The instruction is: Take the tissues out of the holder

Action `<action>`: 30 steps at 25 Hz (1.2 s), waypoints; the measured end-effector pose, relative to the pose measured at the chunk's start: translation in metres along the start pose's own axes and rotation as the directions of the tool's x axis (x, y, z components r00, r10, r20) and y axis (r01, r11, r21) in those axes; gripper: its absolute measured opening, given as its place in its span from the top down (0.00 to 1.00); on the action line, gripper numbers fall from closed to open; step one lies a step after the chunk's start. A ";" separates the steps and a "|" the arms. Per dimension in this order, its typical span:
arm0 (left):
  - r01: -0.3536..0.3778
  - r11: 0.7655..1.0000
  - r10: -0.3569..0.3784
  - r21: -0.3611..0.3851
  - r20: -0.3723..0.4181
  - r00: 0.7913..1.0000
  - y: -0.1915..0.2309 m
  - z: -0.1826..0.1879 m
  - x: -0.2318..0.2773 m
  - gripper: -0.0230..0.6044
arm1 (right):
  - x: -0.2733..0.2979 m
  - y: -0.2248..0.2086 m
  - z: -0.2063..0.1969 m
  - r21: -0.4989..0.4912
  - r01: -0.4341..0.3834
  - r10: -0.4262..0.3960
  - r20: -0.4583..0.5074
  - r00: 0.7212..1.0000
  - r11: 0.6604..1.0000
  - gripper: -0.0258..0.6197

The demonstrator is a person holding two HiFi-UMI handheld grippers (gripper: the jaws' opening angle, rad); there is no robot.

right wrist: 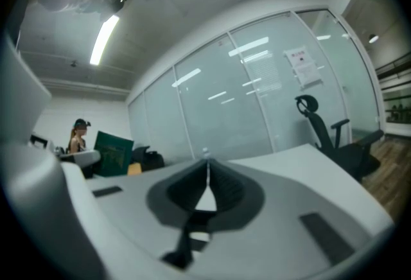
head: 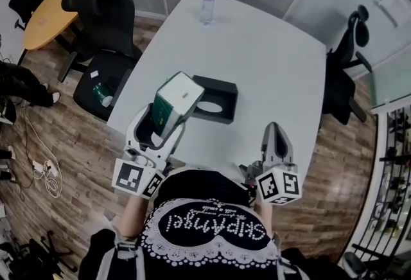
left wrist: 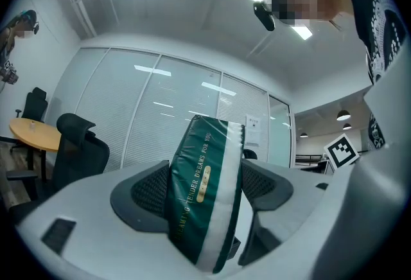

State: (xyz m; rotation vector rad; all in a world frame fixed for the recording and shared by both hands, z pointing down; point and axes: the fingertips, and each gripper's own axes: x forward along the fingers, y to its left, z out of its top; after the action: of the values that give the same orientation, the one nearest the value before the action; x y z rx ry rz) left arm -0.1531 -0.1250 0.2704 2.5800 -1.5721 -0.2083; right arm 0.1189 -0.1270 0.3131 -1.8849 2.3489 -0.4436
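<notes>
Left gripper (head: pixel 166 122) (left wrist: pixel 207 200): I see its jaws clamped on the tissue pack (head: pixel 178 97) (left wrist: pixel 200 185), one pad on each broad side, the tips pointing up and away from the person.
Tissue pack: dark green with a white band and gold lettering. I read it as held in the air, tilted, above the table's (head: pixel 276 60) near-left corner. In the head view its upper end overlaps the holder's left edge.
Holder (head: pixel 219 88): black and low, with a pale oval opening in it. It sits flat on the table by the near edge, left of the middle, just beside the raised pack.
Right gripper (head: pixel 275 131) (right wrist: pixel 207 177): I see its jaws pressed together with nothing between them. It hangs over the near edge, right of the holder and well apart from it.
Bottle (head: pixel 207 6): clear, upright at the table's far edge.
Chairs: one black office chair (head: pixel 106 15) stands at the table's left edge, and another (head: pixel 343 73) at its right edge.
Round table (head: pixel 54 6): wooden top, beyond the left chair.
</notes>
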 end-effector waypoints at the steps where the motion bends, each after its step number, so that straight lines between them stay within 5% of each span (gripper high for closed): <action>1: 0.003 1.000 -0.003 -0.005 -0.006 1.000 -0.002 -0.002 0.000 0.39 | 0.000 -0.001 0.000 0.000 0.002 -0.002 0.000 1.000 1.000 0.91; 30: 0.056 0.997 -0.057 -0.047 -0.022 0.998 -0.009 -0.005 0.027 0.39 | -0.006 -0.020 0.006 -0.002 0.074 -0.074 -0.030 0.997 0.997 0.91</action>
State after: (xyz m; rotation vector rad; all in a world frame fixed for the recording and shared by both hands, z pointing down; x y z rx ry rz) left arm -0.1321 -0.1444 0.2721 2.5843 -1.4696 -0.2158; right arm 0.1408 -0.1265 0.3130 -1.9848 2.3044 -0.4815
